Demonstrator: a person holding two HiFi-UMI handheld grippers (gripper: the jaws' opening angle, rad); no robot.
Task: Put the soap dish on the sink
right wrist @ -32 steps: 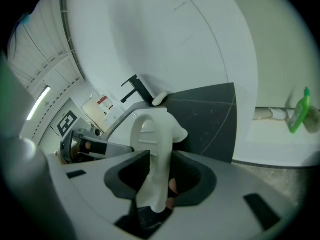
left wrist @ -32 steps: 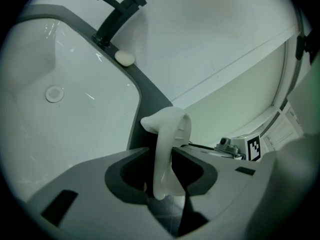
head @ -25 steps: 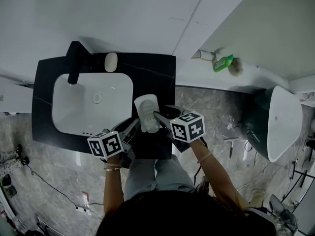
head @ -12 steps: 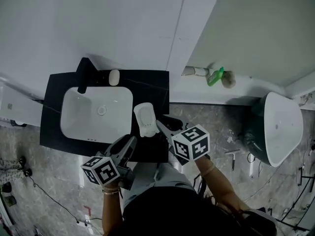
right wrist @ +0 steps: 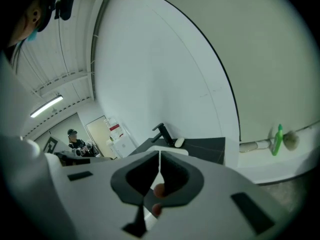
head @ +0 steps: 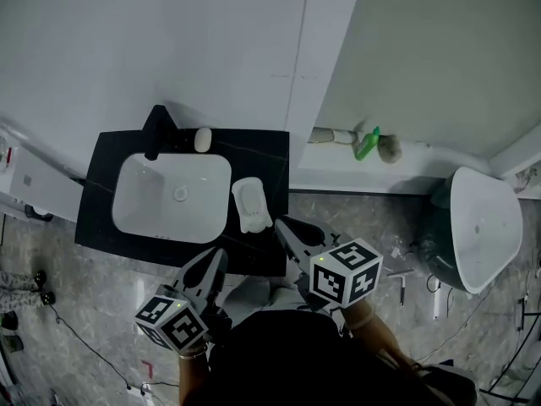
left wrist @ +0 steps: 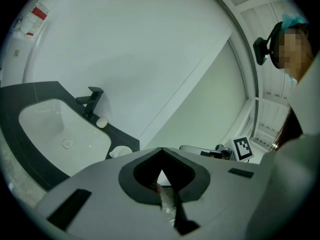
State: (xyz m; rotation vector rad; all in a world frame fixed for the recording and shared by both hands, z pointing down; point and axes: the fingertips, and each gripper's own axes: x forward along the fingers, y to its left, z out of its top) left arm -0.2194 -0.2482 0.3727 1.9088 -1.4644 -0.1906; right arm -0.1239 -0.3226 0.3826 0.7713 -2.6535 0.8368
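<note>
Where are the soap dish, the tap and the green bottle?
soap dish (head: 252,204): head view, middle of its white tray.
tap (head: 158,131): head view, on its black body.
green bottle (head: 366,146): head view, on its green side.

Bench: against wall.
Sink: set in bench, left part.
Tap: behind sink, at rear left.
Soap: on bench, just right of tap.
Soap dish: on bench, just right of sink.
Ledge: right of bench, along wall.
Bottle: on ledge, well apart from bench.
Tub: far right, on floor.
</note>
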